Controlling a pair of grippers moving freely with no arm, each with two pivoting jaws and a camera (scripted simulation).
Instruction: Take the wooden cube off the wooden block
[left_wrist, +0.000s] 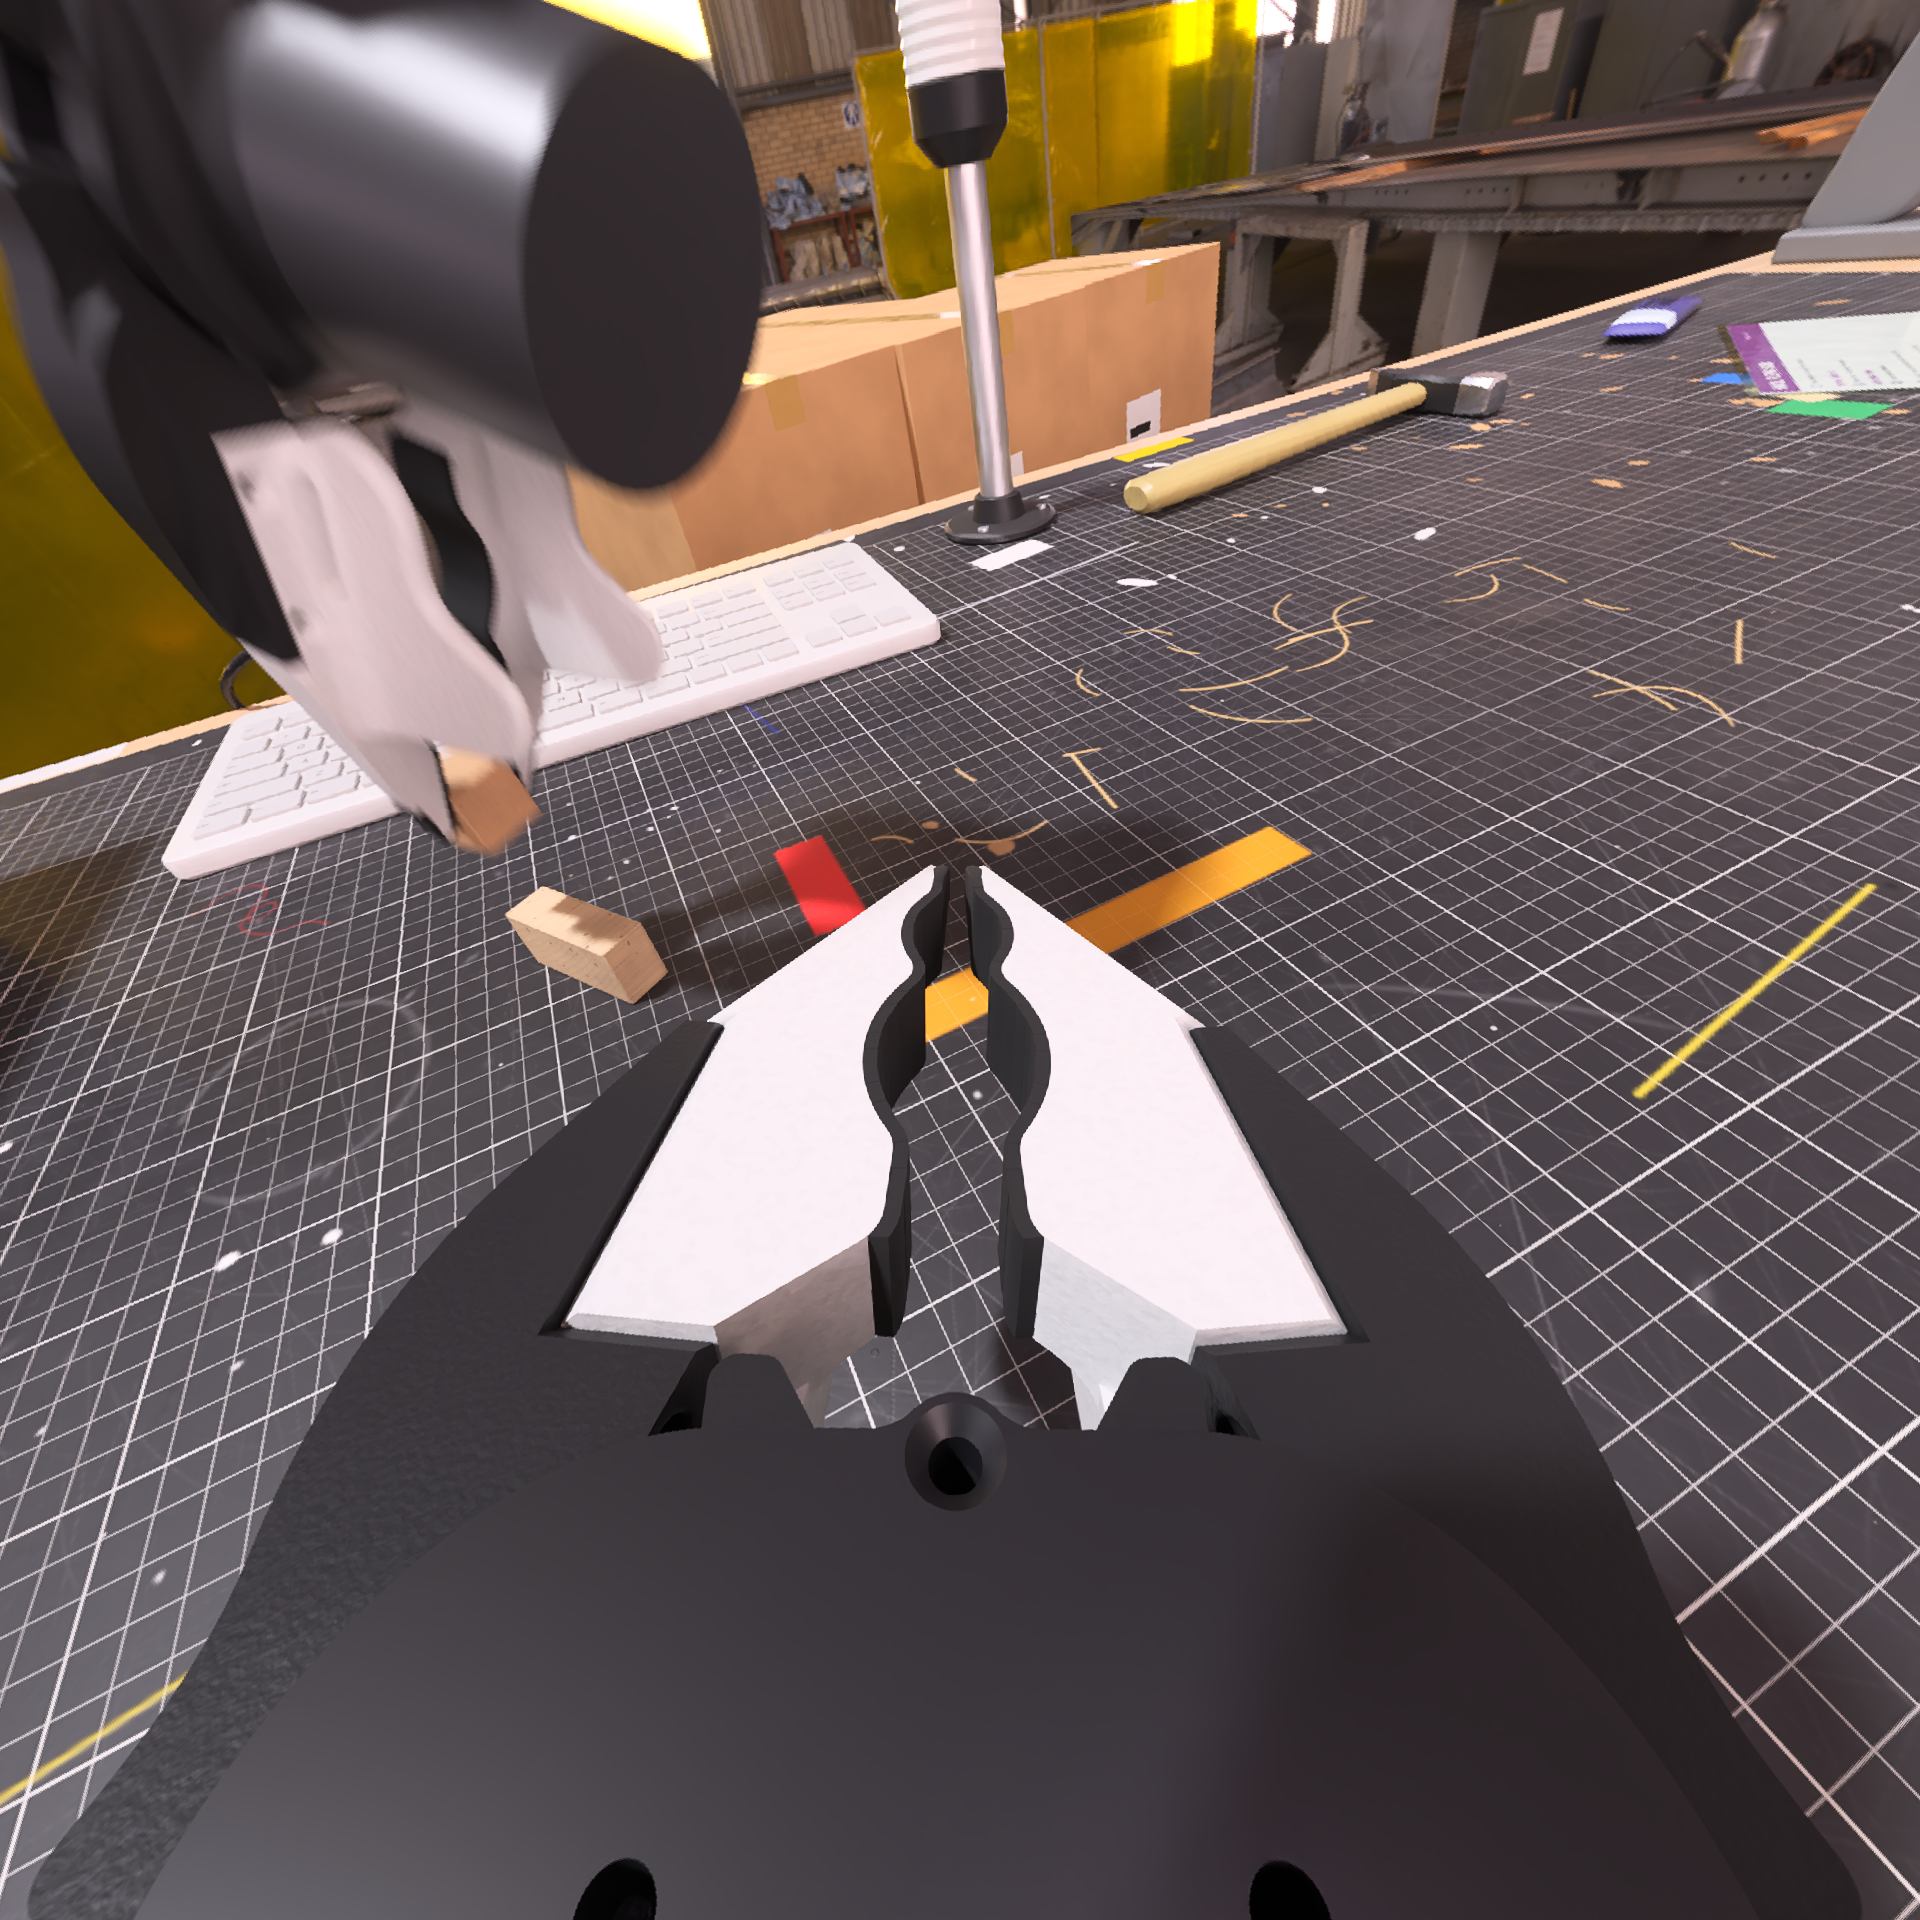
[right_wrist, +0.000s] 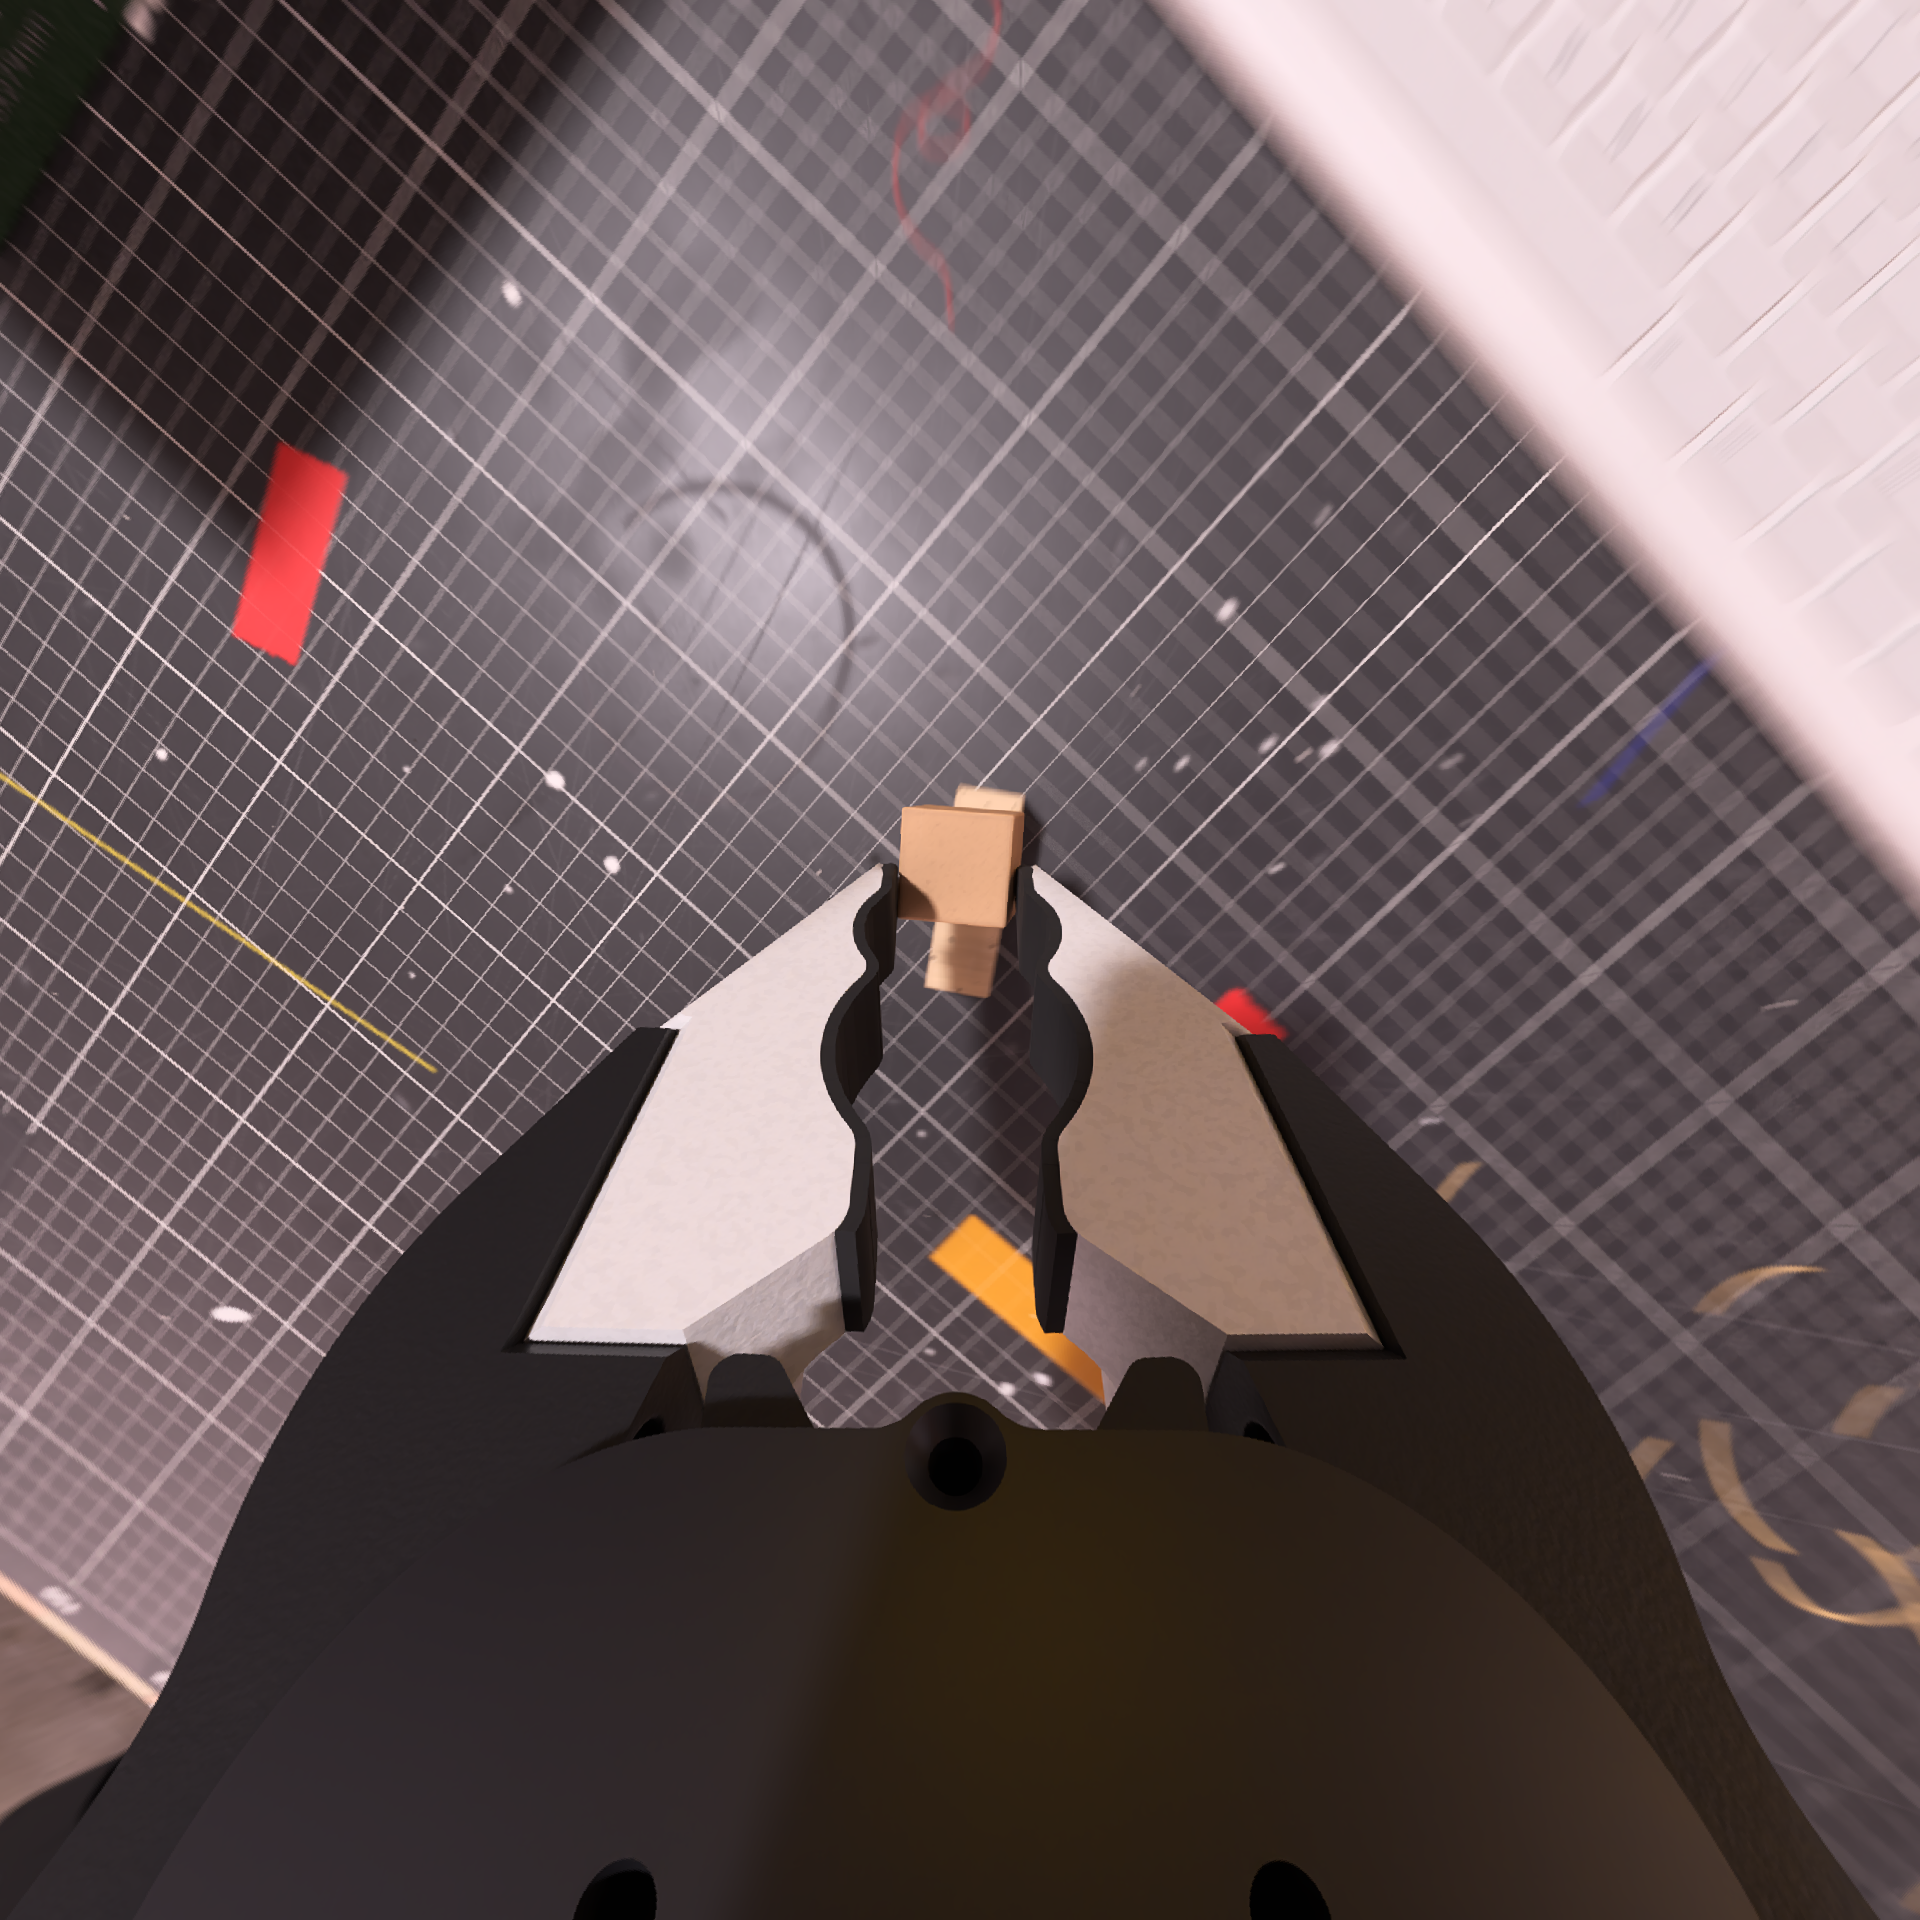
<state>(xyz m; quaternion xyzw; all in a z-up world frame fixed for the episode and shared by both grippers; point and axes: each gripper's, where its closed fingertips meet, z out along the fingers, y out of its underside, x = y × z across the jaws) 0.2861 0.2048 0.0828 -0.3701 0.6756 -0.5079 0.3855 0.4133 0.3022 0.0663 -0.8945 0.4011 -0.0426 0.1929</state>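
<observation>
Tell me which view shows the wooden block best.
The left wrist view: the wooden block lies whole on the mat, with its top and sides visible and nothing covering it. In the right wrist view, the wooden cube held in the right tool hides most of it.

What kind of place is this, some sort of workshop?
Most likely a workshop or factory hall. The work surface is a gridded cutting mat with a long-handled hammer lying on it, cardboard boxes stand beyond, and yellow screens and heavy steel benches fill the background.
</observation>
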